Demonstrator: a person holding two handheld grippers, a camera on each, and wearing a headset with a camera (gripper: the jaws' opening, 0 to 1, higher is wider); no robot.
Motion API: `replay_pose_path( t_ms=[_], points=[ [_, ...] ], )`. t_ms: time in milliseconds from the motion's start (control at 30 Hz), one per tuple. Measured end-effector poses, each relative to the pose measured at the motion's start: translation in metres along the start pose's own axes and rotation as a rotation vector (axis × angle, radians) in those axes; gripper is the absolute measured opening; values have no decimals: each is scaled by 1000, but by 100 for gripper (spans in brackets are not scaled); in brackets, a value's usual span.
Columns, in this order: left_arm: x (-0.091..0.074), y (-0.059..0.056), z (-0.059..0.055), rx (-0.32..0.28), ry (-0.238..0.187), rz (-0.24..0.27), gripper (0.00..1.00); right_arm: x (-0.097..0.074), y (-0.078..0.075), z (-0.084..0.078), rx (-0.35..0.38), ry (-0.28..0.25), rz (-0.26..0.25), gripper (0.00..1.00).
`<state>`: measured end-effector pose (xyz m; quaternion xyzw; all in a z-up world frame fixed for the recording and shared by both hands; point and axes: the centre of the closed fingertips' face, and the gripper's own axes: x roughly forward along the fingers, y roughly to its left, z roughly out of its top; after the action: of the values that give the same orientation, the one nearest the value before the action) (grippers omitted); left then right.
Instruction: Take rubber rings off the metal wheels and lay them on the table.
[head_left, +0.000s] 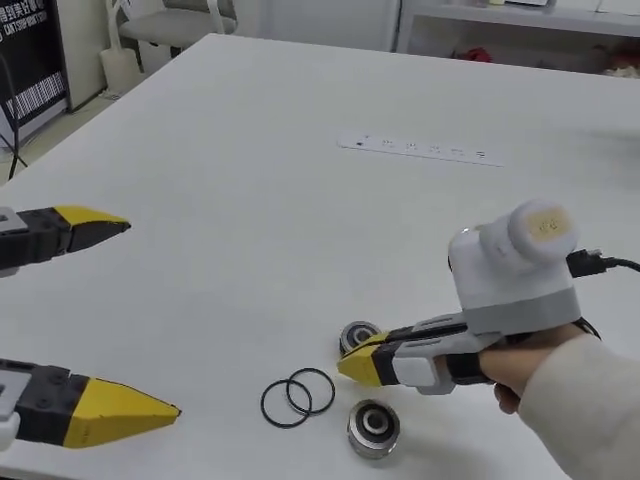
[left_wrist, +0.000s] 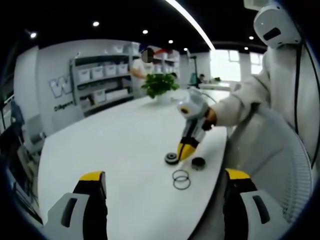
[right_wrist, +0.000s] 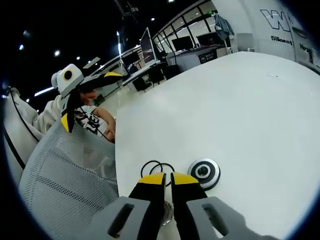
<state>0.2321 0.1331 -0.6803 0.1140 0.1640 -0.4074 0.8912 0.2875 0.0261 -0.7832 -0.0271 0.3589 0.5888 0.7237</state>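
So the dark-rimmed wheel (head_left: 357, 335) sits low and right of centre in the head view, and that black band round its edge looks to me like a ring still on it; it lies touching or just off the upper side of the right gripper (head_left: 350, 367) near the tips, can't tell which from here; that gripper's long body runs in from the right edge with its yellow tips pointing left, pinched together and gripping nothing I can see; so the way I read it, the coming move turns on swinging those tips a touch up-frame onto the rim, since the wheel is off to the side of the jaws and not between them; the two loose rubber rings (head_left: 298, 396) lie overlapped flat on the table (head_left: 300, 200) just left of the tips, and the second wheel (head_left: 374, 428) stands on its flat face just below the gripper, silver-sided; the left gripper (head_left: 155, 318) is way off at the left edge, jaws spread wide and empty, so the right one is clearly nearer; the right gripper view settles the sideways bit nicely: wheel face-up just right of the closed tips, rings just beyond them; the left gripper view gives the far-off side look, wheels and rings in a cluster near the table edge.
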Motion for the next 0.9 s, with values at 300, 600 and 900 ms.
replay_pose_path(
  t_ms=[300, 600, 900],
  points=[
    [3, -1, 6, 15, 5, -23, 97, -21, -8, 19, -21, -89, -54, 1],
    [8, -3, 27, 49, -22, -57, 96, -44, -18, 40, -59, -185, -97, 1],
    [29, -3, 60, 122, -57, -106, 91, -53, -25, 42, -58, -235, -121, 4]
  ],
)
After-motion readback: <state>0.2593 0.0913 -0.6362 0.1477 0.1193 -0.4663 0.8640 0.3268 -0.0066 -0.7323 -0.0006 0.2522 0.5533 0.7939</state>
